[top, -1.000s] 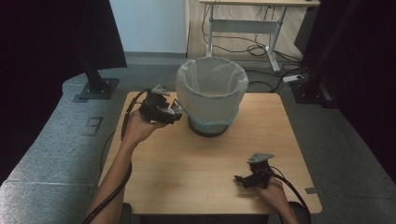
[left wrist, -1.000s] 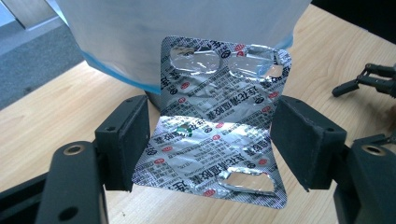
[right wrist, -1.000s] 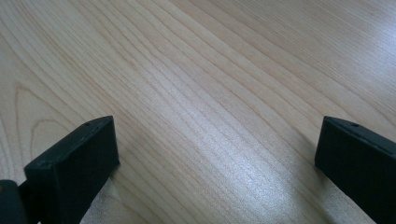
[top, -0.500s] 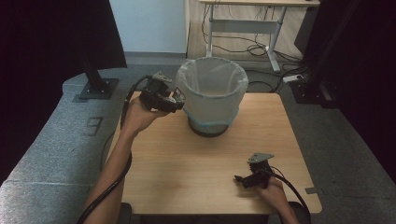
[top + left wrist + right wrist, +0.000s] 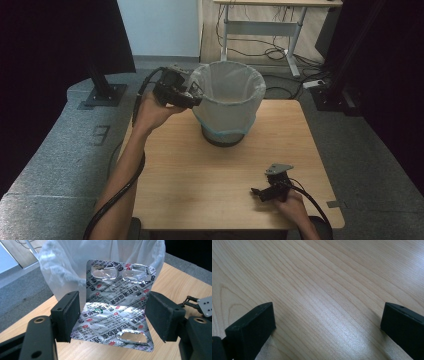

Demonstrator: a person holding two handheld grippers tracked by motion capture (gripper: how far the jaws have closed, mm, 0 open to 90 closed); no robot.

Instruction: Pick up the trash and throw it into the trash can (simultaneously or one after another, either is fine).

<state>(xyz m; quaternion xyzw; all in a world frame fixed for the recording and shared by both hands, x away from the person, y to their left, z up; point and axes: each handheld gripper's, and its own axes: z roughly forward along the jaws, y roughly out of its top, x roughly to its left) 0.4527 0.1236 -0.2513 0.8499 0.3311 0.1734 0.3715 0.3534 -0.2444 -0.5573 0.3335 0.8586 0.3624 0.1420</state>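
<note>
Step in hand: disposal carry. Left tool (image 5: pixel 192 96) is clamped on a used foil blister pack (image 5: pixel 117 307); in the left gripper view the pack sits bent between the two pads, its edges pressed by both, empty pockets at top and bottom. From the high view the tool sits at the left rim of the lined waste bin (image 5: pixel 230 100), about level with the rim, jaws pointing toward the opening. The pack looks not yet over the opening; the white liner fills the background just behind it.

Next move, as I read it: carry the pack a bit further over the bin's rim, past the liner edge, then let go so it falls inside. Risk: the foil catches on the liner fold.

Right tool (image 5: pixel 267 190) rests on the counter (image 5: pixel 200 175) well in front and right of the bin, jaws spread wide, nothing between them, bare wood in the right gripper view.
</note>
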